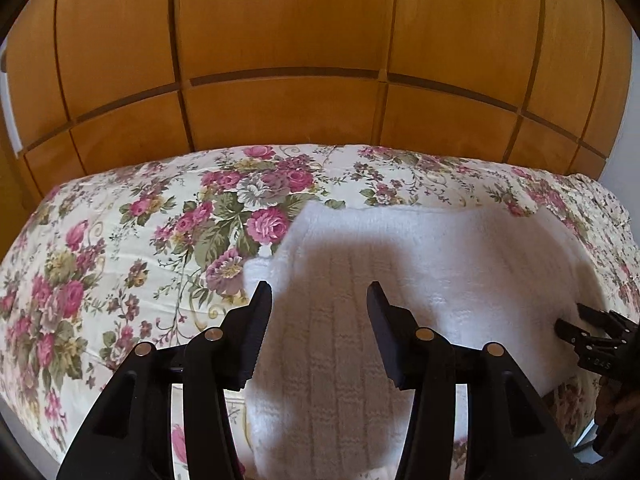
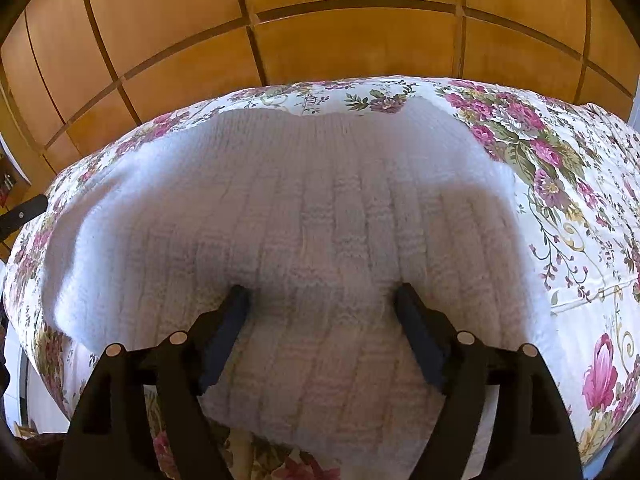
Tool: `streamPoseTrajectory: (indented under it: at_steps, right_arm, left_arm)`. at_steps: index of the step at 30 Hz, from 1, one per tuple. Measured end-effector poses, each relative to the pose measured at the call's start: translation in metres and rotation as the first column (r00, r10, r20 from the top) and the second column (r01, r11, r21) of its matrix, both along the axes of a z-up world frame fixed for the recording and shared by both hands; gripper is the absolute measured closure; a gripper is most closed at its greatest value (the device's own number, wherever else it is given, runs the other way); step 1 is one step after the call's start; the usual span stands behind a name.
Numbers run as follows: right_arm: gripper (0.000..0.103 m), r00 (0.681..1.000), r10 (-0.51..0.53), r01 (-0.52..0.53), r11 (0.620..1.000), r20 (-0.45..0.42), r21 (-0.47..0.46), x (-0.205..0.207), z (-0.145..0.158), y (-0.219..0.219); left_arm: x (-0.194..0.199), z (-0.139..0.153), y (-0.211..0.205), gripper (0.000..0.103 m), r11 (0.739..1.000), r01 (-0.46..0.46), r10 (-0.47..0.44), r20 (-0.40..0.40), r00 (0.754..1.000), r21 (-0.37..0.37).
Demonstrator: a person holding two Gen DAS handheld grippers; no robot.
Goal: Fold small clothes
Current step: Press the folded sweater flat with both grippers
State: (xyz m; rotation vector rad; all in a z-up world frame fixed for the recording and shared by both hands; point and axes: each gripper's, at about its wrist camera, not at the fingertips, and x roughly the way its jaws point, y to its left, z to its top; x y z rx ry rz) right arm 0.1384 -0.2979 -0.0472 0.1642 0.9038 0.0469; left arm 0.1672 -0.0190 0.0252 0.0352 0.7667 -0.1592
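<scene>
A white knitted garment (image 1: 400, 248) lies spread flat on the floral bedspread (image 1: 120, 240). My left gripper (image 1: 318, 294) is open and empty, its jaws wide apart just above the garment's near left part. In the right wrist view the garment (image 2: 320, 200) fills the middle of the bed. My right gripper (image 2: 322, 294) is open and empty, with its fingertips (image 2: 238, 296) low on or just above the knit near the front edge. The right gripper also shows at the right edge of the left wrist view (image 1: 576, 320).
The bedspread (image 2: 580, 220) covers the whole bed. Wooden wardrobe panels (image 1: 280, 60) stand right behind the bed's far edge. The bed's near edge (image 2: 280, 460) drops off below the grippers. A dark object (image 2: 22, 212) shows at the left edge of the right wrist view.
</scene>
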Motion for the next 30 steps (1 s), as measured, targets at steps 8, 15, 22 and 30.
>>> streamPoseTrajectory:
  at_steps: [8, 15, 22, 30]
  right_arm:
    - [0.023, 1.0, -0.006, 0.006, 1.0, 0.001, -0.005, 0.002, -0.002, 0.003]
    - [0.022, 1.0, -0.004, 0.004, 1.0, 0.002, -0.004, 0.002, -0.003, 0.002]
    - [0.022, 1.0, 0.0, 0.0, 1.0, 0.004, 0.0, 0.002, -0.003, 0.002]
    - [0.02, 1.0, 0.013, -0.012, 0.997, -0.009, 0.07, 0.002, 0.009, -0.006]
  left_arm:
    - [0.012, -0.007, 0.007, 0.054, 1.0, -0.012, 0.012, -0.018, 1.0, 0.007]
    - [0.035, -0.044, 0.018, 0.054, 0.998, -0.054, 0.052, -0.129, 0.99, -0.011]
    - [0.034, -0.064, 0.049, 0.042, 0.978, -0.163, 0.136, -0.191, 0.972, -0.129]
    - [-0.01, -0.017, 0.047, 0.042, 0.975, -0.149, 0.145, -0.034, 0.989, -0.167]
